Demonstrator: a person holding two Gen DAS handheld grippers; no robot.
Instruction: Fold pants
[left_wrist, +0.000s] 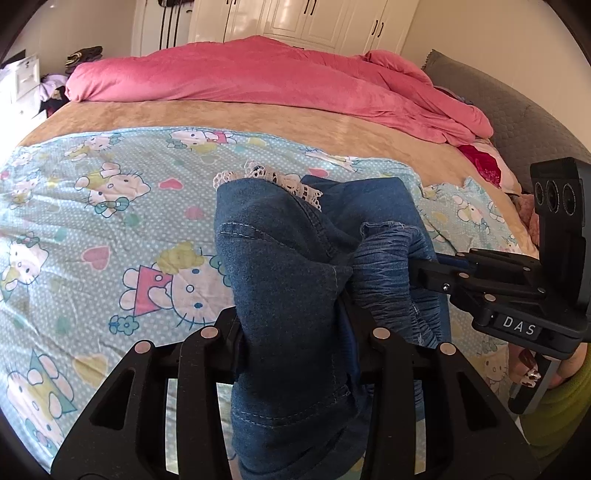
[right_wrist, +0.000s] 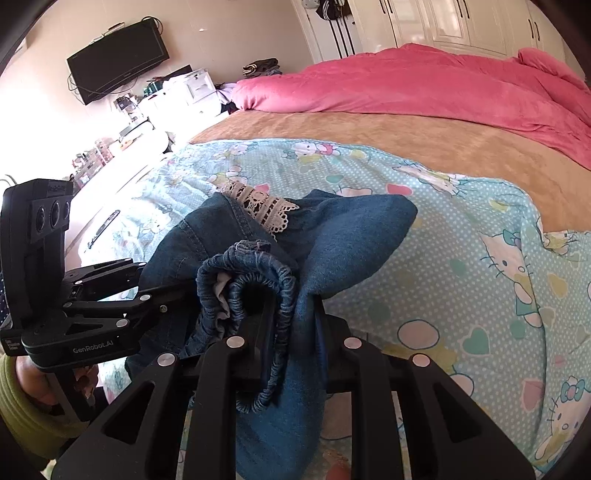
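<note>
Over the bed (left_wrist: 258, 114) with its blue cartoon sheet (left_wrist: 110, 221) I hold the pants (left_wrist: 295, 280) bunched up just above it, my left gripper (left_wrist: 295, 332) pinching denim, my right gripper (right_wrist: 291, 332) clamped on the elastic waistband (right_wrist: 273, 280), lace trim (right_wrist: 258, 206) on top.

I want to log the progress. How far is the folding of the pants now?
Done: both grippers have hold of the pants, the left gripper on denim, the right gripper at the elastic waistband. In hand: the pants hang bunched above the sheet. Left: no flat fold shows; they must still be laid out and folded.
</note>
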